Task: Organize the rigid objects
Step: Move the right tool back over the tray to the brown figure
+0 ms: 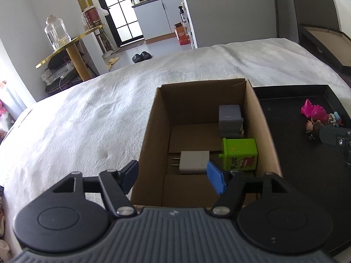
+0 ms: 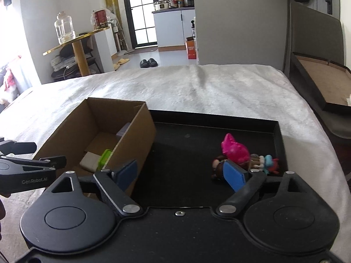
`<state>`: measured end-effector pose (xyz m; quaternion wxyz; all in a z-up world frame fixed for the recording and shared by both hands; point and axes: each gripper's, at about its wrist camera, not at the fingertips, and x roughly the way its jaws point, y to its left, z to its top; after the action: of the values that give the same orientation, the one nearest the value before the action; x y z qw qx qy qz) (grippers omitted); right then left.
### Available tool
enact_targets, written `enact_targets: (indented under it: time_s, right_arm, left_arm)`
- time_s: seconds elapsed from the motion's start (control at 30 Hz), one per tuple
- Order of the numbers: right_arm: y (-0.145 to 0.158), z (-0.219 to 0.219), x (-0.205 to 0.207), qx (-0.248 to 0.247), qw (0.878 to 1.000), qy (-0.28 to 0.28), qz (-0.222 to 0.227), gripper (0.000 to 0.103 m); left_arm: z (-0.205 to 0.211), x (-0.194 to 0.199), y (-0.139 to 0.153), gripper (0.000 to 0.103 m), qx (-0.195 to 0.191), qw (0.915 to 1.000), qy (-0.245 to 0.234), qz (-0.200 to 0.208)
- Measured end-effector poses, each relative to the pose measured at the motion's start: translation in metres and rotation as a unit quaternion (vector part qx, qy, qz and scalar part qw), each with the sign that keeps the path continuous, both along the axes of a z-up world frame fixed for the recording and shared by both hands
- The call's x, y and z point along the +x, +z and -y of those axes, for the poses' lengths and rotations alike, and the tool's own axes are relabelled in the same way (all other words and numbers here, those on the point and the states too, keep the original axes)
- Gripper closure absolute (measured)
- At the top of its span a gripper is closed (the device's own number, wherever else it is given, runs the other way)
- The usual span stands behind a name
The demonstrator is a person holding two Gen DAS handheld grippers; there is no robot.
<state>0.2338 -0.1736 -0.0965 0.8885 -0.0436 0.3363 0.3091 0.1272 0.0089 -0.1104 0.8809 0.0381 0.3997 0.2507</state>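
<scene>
The left tool is hovering over the near rim of the cardboard box, fingers spread and holding nothing. Inside the box are lying a white charger, a green toy block and a grey cube-shaped piece. The right tool is hanging over the black tray just beside the box on the bed, likewise spread and empty. The things left to sort are the toy figures – a pink-haired figurine and a smaller blue-and-red one – clustered at the tray's right side (touching or overlapping, I cannot tell which). To do the pickup well, the right tool should probably be swinging rightward, centring one figure between the pads, and closing on its body rather than the hair – lifting it clear without dragging its neighbours.
</scene>
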Motion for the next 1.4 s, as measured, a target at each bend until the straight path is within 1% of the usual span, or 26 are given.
enact_targets:
  time_s: [0.13, 0.23, 0.37, 0.5, 0.7, 0.8, 0.97, 1.03, 1.1, 1.17, 1.23, 1.4]
  right_arm:
    - [-0.004, 0.008, 0.003, -0.003, 1.0, -0.004, 0.002, 0.011]
    - [-0.008, 0.015, 0.007, -0.007, 1.0, -0.009, 0.002, 0.01]
    - [-0.013, 0.025, 0.01, -0.005, 1.0, -0.019, -0.001, 0.006]
    - [-0.018, 0.034, 0.012, -0.004, 1.0, -0.026, -0.002, 0.005]
    - [-0.031, 0.045, 0.018, 0.01, 0.999, -0.035, -0.016, 0.005]
    - [-0.038, 0.047, 0.022, 0.012, 0.999, -0.036, -0.025, 0.008]
    - [-0.046, 0.045, 0.031, 0.017, 0.999, -0.037, -0.035, 0.02]
    - [-0.049, 0.044, 0.035, 0.016, 0.998, -0.036, -0.038, 0.021]
    - [-0.051, 0.043, 0.039, 0.016, 0.999, -0.035, -0.037, 0.025]
    - [-0.054, 0.04, 0.044, 0.013, 0.999, -0.033, -0.037, 0.033]
    - [-0.057, 0.036, 0.05, 0.011, 0.999, -0.035, -0.04, 0.037]
    - [-0.063, 0.029, 0.059, 0.008, 0.998, -0.037, -0.041, 0.039]
  left_arm:
    - [0.003, 0.005, 0.002, 0.031, 0.011, 0.9999, 0.005, -0.002]
    - [0.007, 0.008, 0.001, 0.029, 0.017, 0.9998, 0.005, -0.008]
    - [0.011, 0.009, 0.001, 0.027, 0.028, 0.9995, 0.01, -0.013]
    - [0.014, 0.011, 0.003, 0.025, 0.038, 0.999, 0.02, -0.009]
    - [0.019, 0.015, 0.0, 0.024, 0.045, 0.9987, 0.018, -0.018]
    - [0.018, 0.017, -0.002, 0.023, 0.046, 0.9985, 0.016, -0.023]
    - [0.013, 0.018, -0.004, 0.023, 0.051, 0.998, 0.023, -0.028]
    - [0.011, 0.018, -0.006, 0.023, 0.053, 0.9977, 0.027, -0.032]
    - [0.009, 0.018, -0.008, 0.023, 0.053, 0.9975, 0.032, -0.035]
    - [0.008, 0.019, -0.01, 0.023, 0.053, 0.9973, 0.035, -0.037]
    - [0.008, 0.02, -0.011, 0.023, 0.053, 0.9972, 0.036, -0.039]
    - [0.005, 0.023, -0.012, 0.023, 0.053, 0.9969, 0.037, -0.043]
